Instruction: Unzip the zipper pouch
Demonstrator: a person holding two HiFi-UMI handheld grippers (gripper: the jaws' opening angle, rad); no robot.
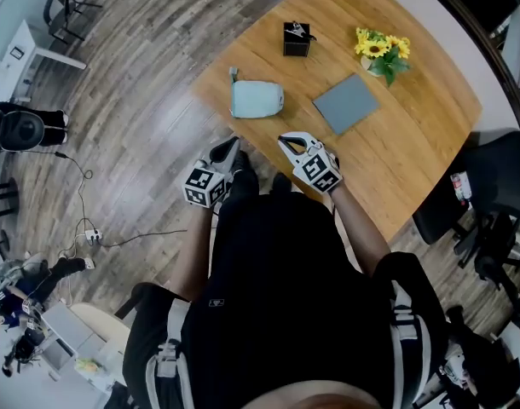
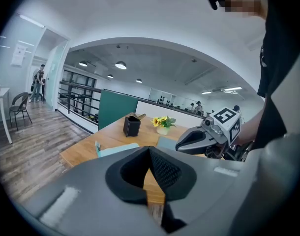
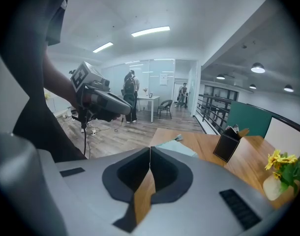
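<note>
Zipper pouch [image 1: 257,100], pale blue-green, lies flat on the wooden surface [image 1: 413,143] a little above the centre of the head view, apart from both tongs and just beyond their tips. The left tongs [image 1: 232,145] are pressed together with nothing between them; in the left gripper view their black pads [image 2: 165,171] meet along one line. The right tongs [image 1: 287,141] are likewise pressed together and empty, close by the surface's near edge.

In the left gripper view the tongs' grey body covers most of the pouch, so only a strip of its top and a small tab show. The right gripper view shows just one corner of it. The zip's slider and teeth are too small to make out, so I cannot tell whether it is open or closed. The person's black-clad torso [image 1: 286,296] fills the lower middle of the head view.

Right of the pouch lies a flat grey pad [image 1: 345,103]; above it stand a black box [image 1: 297,39] and yellow flowers [image 1: 381,51]. Round the surface runs a grey plank floor [image 1: 141,118], with a cable [image 1: 93,237] at left, a black chair [image 1: 486,186] at right and a white desk [image 1: 26,45] in the upper left.
</note>
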